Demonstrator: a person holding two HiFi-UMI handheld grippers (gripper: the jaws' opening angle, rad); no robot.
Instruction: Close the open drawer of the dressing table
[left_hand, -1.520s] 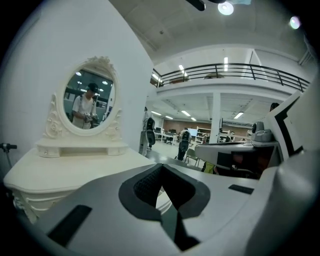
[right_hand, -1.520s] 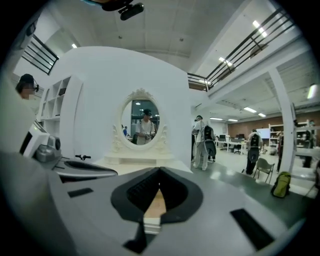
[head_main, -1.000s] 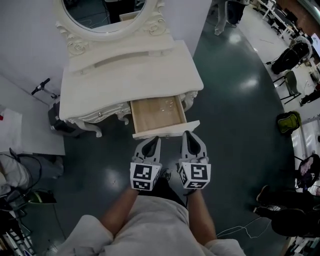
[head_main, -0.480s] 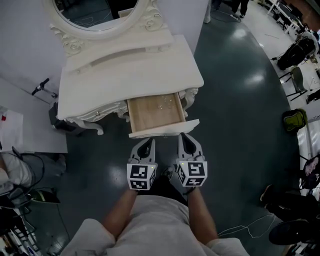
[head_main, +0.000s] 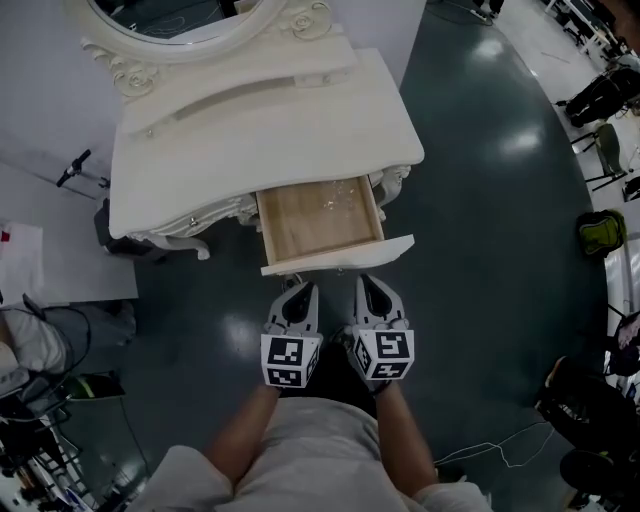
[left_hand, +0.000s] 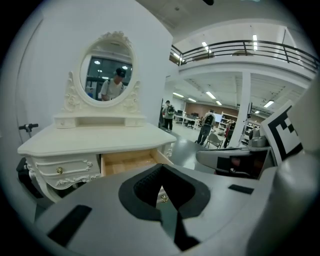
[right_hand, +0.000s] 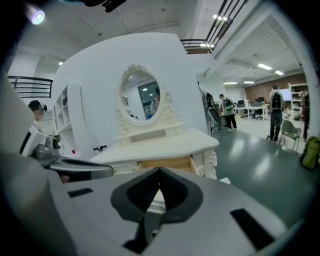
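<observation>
The glossy dark green floor (head_main: 480, 250) spreads around the cream-white carved dressing table (head_main: 260, 130). An oval mirror in a scrolled white frame (head_main: 170, 20) rises at the back of the table's surface. The light wooden drawer with a white front (head_main: 320, 218) stands pulled well out of the table's right front, its bare inside showing. Just in front of the table's open drawer hang the grey left gripper (head_main: 299, 288) and the grey right gripper (head_main: 369, 284), side by side. Each points at the drawer front with its jaws closed together on nothing.
</observation>
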